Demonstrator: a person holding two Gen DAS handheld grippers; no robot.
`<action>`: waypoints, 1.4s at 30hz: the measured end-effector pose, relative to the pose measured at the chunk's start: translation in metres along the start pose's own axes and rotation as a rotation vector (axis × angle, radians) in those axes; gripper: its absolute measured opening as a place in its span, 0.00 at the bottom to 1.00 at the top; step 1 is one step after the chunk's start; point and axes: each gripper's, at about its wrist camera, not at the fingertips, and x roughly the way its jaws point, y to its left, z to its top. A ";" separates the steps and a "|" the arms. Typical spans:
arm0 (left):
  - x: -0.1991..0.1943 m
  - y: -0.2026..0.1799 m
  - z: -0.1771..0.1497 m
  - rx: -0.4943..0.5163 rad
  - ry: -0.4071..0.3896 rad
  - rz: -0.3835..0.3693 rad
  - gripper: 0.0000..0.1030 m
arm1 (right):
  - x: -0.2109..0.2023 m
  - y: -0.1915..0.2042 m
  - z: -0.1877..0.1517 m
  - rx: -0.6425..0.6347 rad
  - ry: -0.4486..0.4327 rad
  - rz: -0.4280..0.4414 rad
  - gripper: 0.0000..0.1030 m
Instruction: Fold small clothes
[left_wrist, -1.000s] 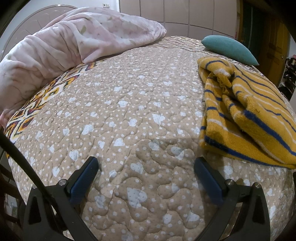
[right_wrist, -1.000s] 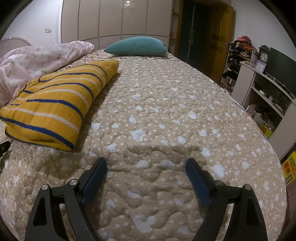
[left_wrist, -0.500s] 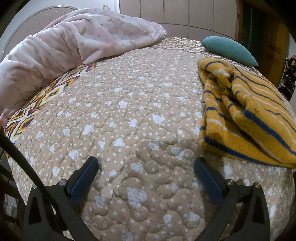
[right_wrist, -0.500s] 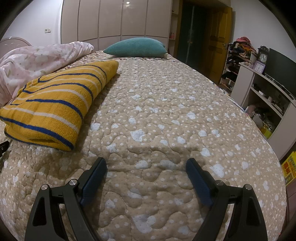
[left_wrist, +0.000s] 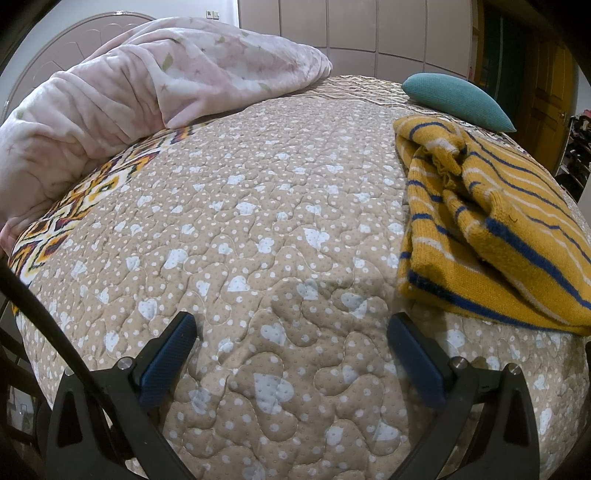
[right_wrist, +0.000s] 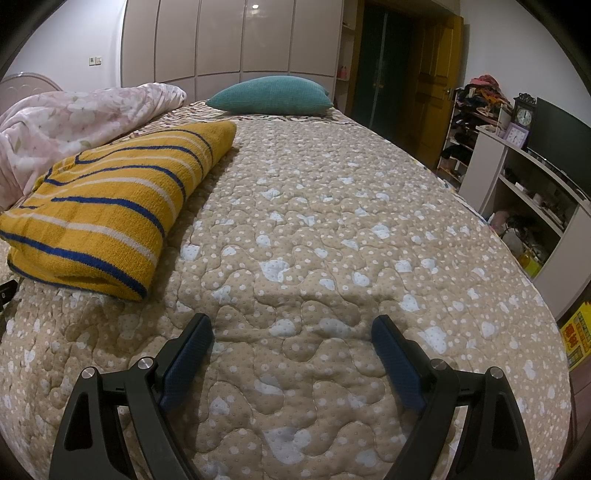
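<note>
Right gripper (right_wrist: 291, 334) above a beige quilted bedspread (right_wrist: 332, 229), jaws spread wide with nothing between them. Folded yellow sweater with blue and white stripes (right_wrist: 110, 206) lies at left; teal pillow (right_wrist: 271, 95) beyond; pink blanket (right_wrist: 70, 125) far left.

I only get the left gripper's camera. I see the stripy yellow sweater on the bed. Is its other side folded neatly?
Observer: Yes. In the right wrist view the yellow striped sweater shows a smooth flat top and a tidy folded edge, unlike the bunched side you see.
Child: Is the other gripper holding it?
Observer: No. The right gripper is open over bare quilt, apart from the sweater.
Child: What's past the bed on that side?
Observer: A white shelf unit with a purple clock on top.
</note>
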 end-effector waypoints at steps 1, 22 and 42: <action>0.000 0.000 0.000 0.000 0.000 0.000 1.00 | 0.000 0.000 0.000 0.000 0.000 0.000 0.89; 0.000 0.000 -0.001 -0.004 -0.003 0.003 1.00 | -0.002 0.001 0.000 0.005 -0.004 -0.015 0.89; -0.008 -0.020 0.008 0.052 0.192 -0.010 1.00 | 0.009 0.007 0.027 -0.004 0.111 -0.008 0.90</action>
